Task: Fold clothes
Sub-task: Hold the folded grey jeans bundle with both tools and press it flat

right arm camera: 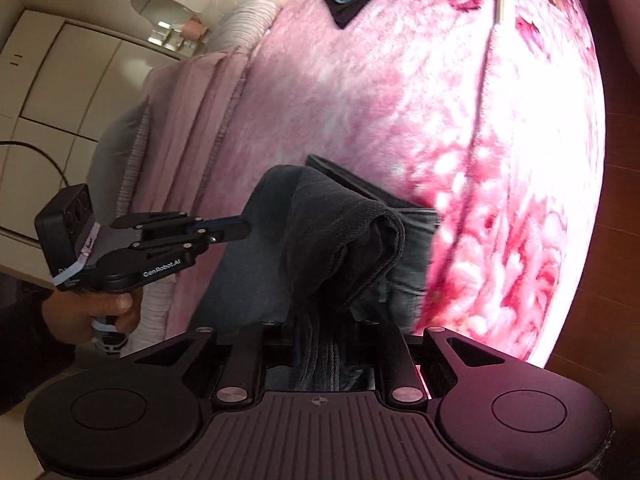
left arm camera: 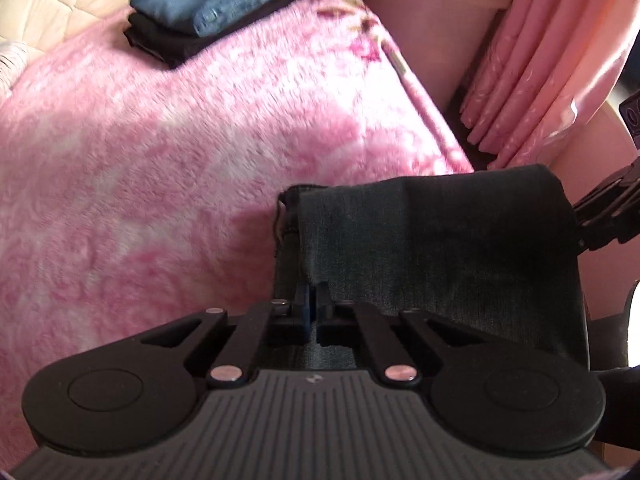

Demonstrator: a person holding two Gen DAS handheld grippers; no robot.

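Both hand-held grippers, left [left arm camera: 311,300], right [right arm camera: 320,320], clamped on dark folded jeans [left arm camera: 440,248], above pink blanket [left arm camera: 160,160]

The blanket [left arm camera: 160,168] is pink, soft and fuzzy. The dark jeans [left arm camera: 440,248] are rough cloth. The curtain [left arm camera: 560,60] is shiny, smooth pink cloth.
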